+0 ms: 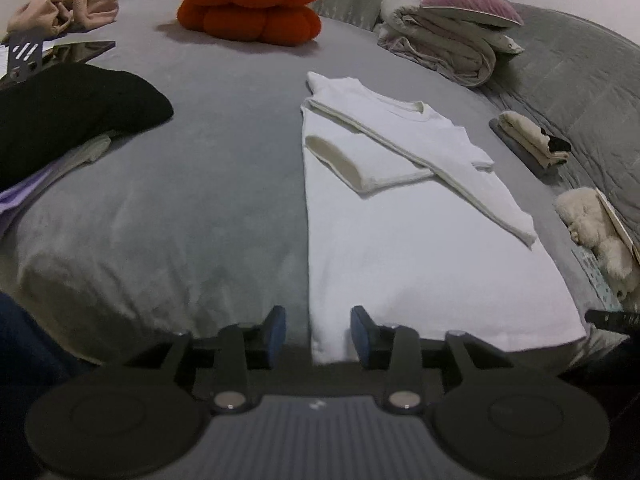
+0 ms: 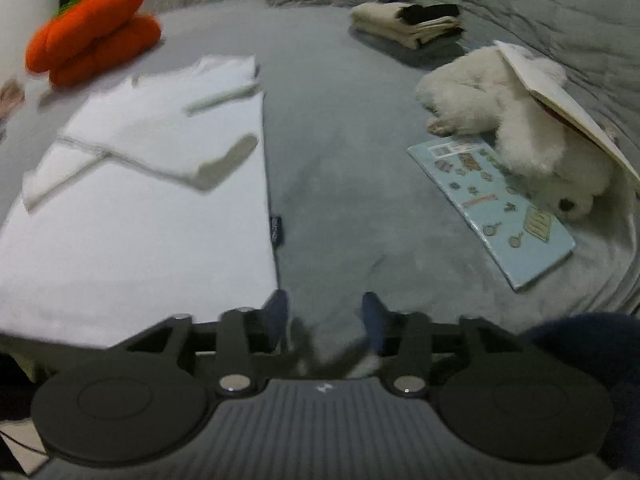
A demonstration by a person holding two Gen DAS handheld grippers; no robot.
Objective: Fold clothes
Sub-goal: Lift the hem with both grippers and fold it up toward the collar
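Observation:
A white long-sleeved shirt (image 1: 400, 240) lies flat on the grey bed (image 1: 200, 180), folded into a long strip with both sleeves laid across its chest. My left gripper (image 1: 319, 330) stands open at the shirt's near left corner. The hem's corner lies between the blue pads without being pinched. In the right wrist view the same shirt (image 2: 140, 220) fills the left side. My right gripper (image 2: 326, 312) is open just right of the shirt's near right corner. Only grey bed cover (image 2: 340, 160) shows between its fingers.
An orange cushion (image 1: 248, 0) and folded blankets under a purple pillow (image 1: 448, 36) sit at the back. A small folded clothes stack (image 2: 408, 24), a white plush toy (image 2: 520, 132) and a blue sticker book (image 2: 496, 208) lie right of the shirt. A black garment (image 1: 68, 116) lies at left.

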